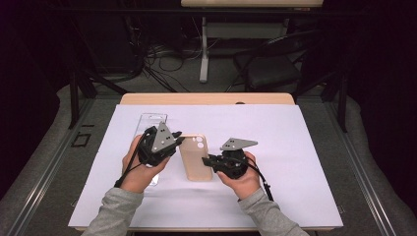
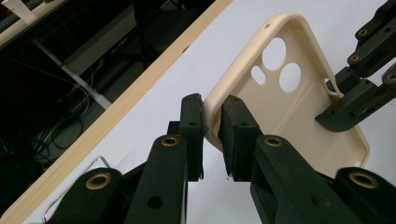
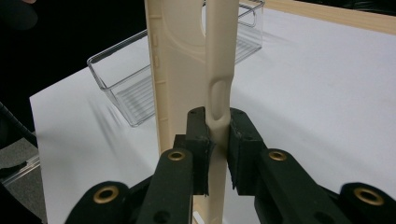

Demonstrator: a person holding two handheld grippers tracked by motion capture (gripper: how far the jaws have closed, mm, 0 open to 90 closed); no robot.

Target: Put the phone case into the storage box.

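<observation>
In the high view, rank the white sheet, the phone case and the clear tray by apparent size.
1. white sheet
2. clear tray, partly hidden by the left hand, so its place over the case is unsure
3. phone case

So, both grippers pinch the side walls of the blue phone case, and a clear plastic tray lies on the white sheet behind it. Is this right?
Not quite: the phone case is cream, not blue, as the left gripper view shows plainly. The rest stands: the left gripper and the right gripper each pinch a side wall of it, and the clear plastic tray lies on the white sheet behind it.
</observation>
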